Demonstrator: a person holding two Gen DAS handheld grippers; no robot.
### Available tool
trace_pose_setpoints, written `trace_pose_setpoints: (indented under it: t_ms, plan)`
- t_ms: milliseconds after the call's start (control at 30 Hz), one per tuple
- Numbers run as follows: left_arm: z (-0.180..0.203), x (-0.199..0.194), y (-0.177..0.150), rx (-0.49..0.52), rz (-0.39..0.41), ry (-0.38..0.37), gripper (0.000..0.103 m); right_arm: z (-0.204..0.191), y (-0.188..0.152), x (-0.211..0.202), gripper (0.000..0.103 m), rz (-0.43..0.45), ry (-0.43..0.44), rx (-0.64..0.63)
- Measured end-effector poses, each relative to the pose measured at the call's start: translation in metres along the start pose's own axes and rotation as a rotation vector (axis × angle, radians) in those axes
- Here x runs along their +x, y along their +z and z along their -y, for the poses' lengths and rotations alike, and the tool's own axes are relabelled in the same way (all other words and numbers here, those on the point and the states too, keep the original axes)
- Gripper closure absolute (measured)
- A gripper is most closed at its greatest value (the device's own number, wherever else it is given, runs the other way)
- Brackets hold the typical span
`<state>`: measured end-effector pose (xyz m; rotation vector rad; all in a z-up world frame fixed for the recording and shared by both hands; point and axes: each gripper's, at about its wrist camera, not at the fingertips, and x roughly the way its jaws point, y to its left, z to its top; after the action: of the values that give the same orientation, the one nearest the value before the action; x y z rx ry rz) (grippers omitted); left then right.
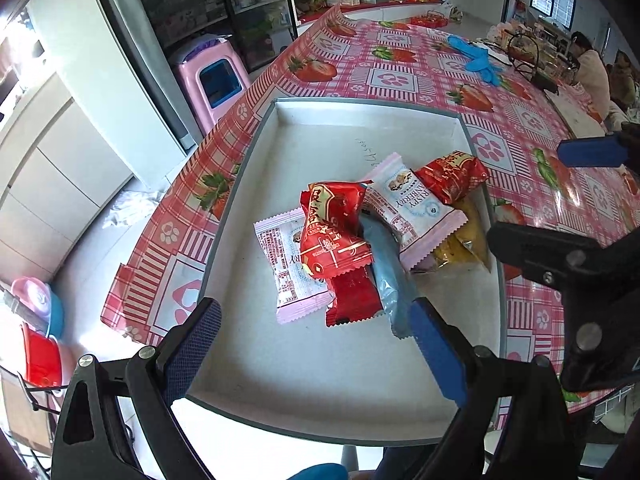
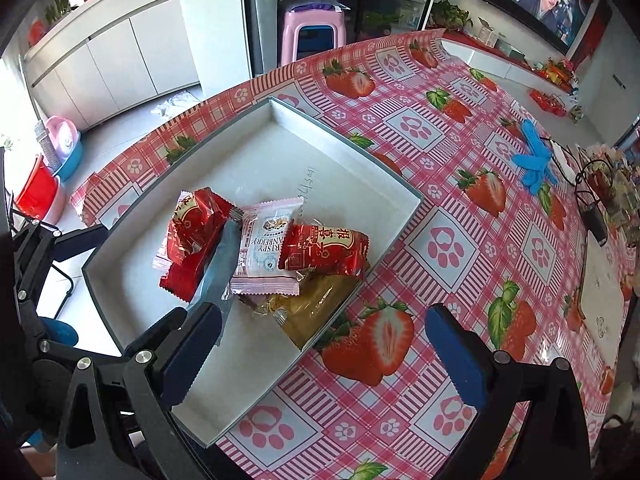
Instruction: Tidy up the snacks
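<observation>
All the snacks (image 1: 372, 240) sit heaped in one corner of the white tray (image 1: 320, 360) on the table (image 2: 460, 208), red, pink, blue and yellow packets overlapping. Both the left tongs (image 1: 316, 344) and the right tongs (image 2: 324, 344) hover spread apart, holding nothing. Looks gathered, but sorting seems not yet done.

Each hand-held gripper (image 1: 316, 350) (image 2: 322, 354) is built from black plastic arms. The fingers (image 1: 438, 346) are faced with blue textured pads, and silver screws are set at the joints.
</observation>
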<state>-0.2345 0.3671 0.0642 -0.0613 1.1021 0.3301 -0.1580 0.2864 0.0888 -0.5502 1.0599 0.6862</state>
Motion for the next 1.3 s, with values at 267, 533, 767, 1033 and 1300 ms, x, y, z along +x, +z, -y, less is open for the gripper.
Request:
trace_pose_setpoints:
  t_ms: [267,533,767,1033,1300]
  plan:
    - [0.0016,-0.002,0.0001,0.005,0.006,0.002,0.007,-0.0005,-0.0002,0.0011,0.001,-0.003,0.003,-0.001]
    - [-0.0001,-0.0021,0.0003,0.0,0.011,0.012,0.007,-0.0011,-0.0011,0.0016,0.001,-0.005,0.005,-0.004]
    - [0.0017,-0.003,-0.0011,0.008,0.013,0.012,0.007,-0.0036,-0.002,0.0028,0.001,-0.006,0.001,-0.015]
    - [0.0053,-0.0035,-0.0022,0.016,0.018,0.012,0.007,-0.0053,-0.0028,0.0028,0.001,-0.008,0.001,-0.021]
    - [0.0042,-0.0034,-0.0027,0.013,0.018,0.012,0.007,-0.0068,-0.0037,0.0035,0.001,-0.012,0.003,-0.024]
